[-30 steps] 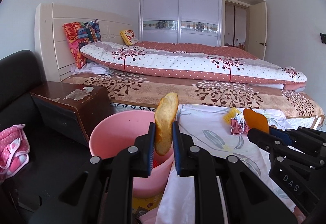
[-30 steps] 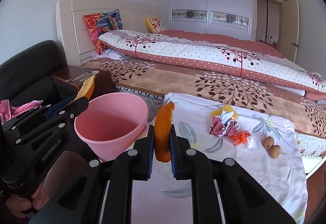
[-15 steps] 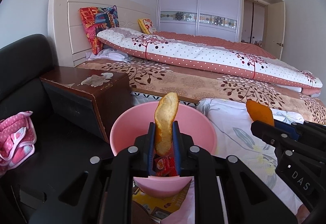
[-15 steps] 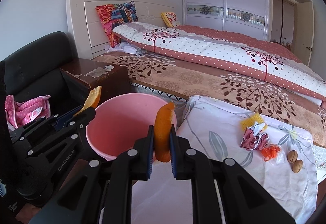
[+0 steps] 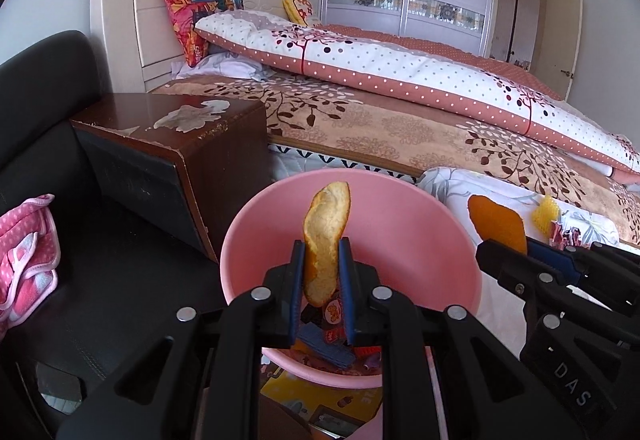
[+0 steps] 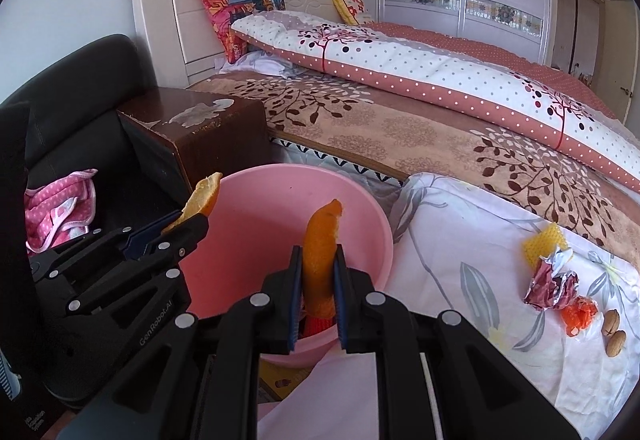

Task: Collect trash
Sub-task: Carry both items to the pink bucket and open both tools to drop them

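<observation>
In the left wrist view, a pale orange peel is clamped upright between the 2 blue pads of the left gripper, in front of the open mouth of a pink bin. Wrappers are seen at the bin's bottom. To the right, the right gripper is seen pinching a darker orange peel near the bin's rim.

In the right wrist view, the darker peel is held upright between the right gripper's closed pads, over the bin. The left gripper is seen at the bin's left rim with its peel. On the floral cloth lie a crumpled foil wrapper, a yellow scrap, an orange scrap and 2 walnuts.
</observation>
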Available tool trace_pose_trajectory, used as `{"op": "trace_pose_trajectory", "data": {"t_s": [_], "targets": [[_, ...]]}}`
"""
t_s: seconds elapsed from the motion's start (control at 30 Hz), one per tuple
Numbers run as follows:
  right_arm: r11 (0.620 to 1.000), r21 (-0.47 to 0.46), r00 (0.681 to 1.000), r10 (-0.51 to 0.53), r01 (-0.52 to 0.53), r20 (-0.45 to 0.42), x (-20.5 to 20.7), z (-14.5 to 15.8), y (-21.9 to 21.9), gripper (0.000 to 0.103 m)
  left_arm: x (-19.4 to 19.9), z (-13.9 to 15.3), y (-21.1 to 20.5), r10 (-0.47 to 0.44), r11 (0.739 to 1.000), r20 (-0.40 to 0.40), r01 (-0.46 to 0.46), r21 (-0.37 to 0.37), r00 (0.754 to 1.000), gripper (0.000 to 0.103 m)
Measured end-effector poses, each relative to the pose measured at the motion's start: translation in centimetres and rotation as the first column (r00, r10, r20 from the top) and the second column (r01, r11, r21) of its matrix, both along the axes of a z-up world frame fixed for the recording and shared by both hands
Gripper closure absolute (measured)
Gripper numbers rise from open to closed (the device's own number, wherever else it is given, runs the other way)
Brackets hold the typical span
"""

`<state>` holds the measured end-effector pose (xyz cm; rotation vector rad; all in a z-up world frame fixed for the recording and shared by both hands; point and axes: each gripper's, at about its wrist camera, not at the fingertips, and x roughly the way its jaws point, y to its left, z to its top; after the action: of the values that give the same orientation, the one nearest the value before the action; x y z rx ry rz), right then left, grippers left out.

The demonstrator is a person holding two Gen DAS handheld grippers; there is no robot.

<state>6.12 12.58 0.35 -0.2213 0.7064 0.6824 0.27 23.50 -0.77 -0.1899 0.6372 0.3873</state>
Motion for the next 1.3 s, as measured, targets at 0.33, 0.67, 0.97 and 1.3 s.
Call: {"op": "trace_pose_trajectory", "data": {"t_s": [0.33,0.67,0.97,1.3], "targets": [[1.0,-0.03,0.998,0.005,-0.007,-0.069,3.1,-2.2,2.6,0.089,3.2,-2.7,2.9,0.008,0.998,-0.114,-0.016,-0.067,0.993,0.087],[0.999,-0.052,0.997,0.001,-0.005,-0.082,5.0,-3.2,4.0,0.089,5.1,-4.6,4.2,0.003,0.992,-0.19,-0.026,-0.122,0.982,0.082],[0.999,-0.047,0.995,-0.021,0.017,-0.099,6.2,-3.9,3.5,0.067,5.6,-4.9,4.5,-0.004,0.991,-0.185,-0.022,-0.135,0.983,0.057],[1.0,-0.007,0.995,-0.03,0.029,-0.1,5.8,-3.1,1.3,0.059,5.5,-4.4,3.3,-0.025,0.989,-0.184,-0.003,-0.148,0.983,0.055]]}}
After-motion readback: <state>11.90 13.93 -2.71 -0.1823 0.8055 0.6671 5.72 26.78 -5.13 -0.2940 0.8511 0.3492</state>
